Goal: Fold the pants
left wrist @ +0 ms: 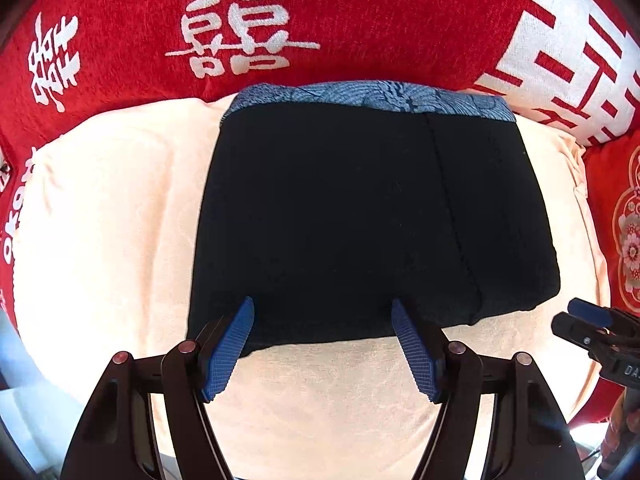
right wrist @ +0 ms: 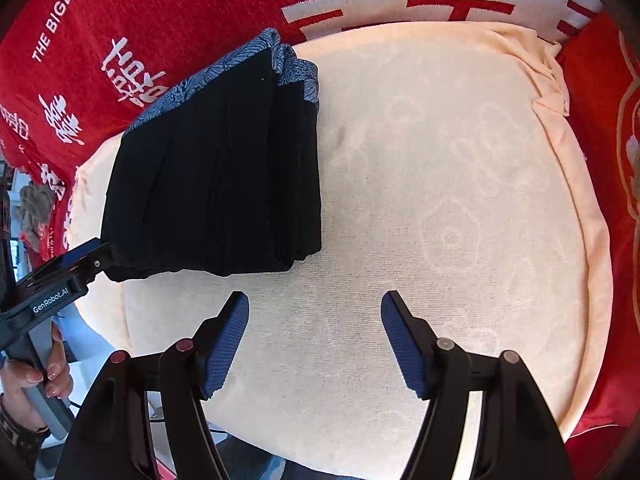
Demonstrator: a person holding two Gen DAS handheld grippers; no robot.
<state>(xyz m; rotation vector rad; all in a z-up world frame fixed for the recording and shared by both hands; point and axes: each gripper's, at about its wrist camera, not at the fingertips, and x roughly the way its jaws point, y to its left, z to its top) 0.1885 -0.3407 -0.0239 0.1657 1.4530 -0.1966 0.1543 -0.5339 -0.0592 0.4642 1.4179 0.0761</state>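
Blue-padded fingers (left wrist: 414,354) of the left gripper (left wrist: 322,312) fill the bottom of the left wrist view, spread wide with nothing between them, their tips at the near hem of the pants (left wrist: 360,216). Those pants lie folded into a thick black block on a cream towel (left wrist: 104,216), with a blue patterned band (left wrist: 372,96) along the edge farthest from the gripper. A seam runs down the block toward its right side. From the right wrist view the pants (right wrist: 216,176) show as a stack of layers on the towel's left part (right wrist: 440,200), the patterned band at the far end. The right gripper (right wrist: 314,306) hangs over bare towel just right of and nearer than the pants, its jaws equally wide apart and holding nothing. To the left of the pants in that view the left gripper (right wrist: 86,258) appears from the side, its body printed "GenRobot.AI", gripped by a hand (right wrist: 36,372) with pale polished nails. Under the towel is a red blanket (left wrist: 132,20) woven with white Chinese characters; beyond the pants in the right wrist view it reads "THE BIGDA" before the words run out of frame. Right of the pants in the left wrist view the right gripper (left wrist: 592,320) shows letters "DA" cut off by the edge.
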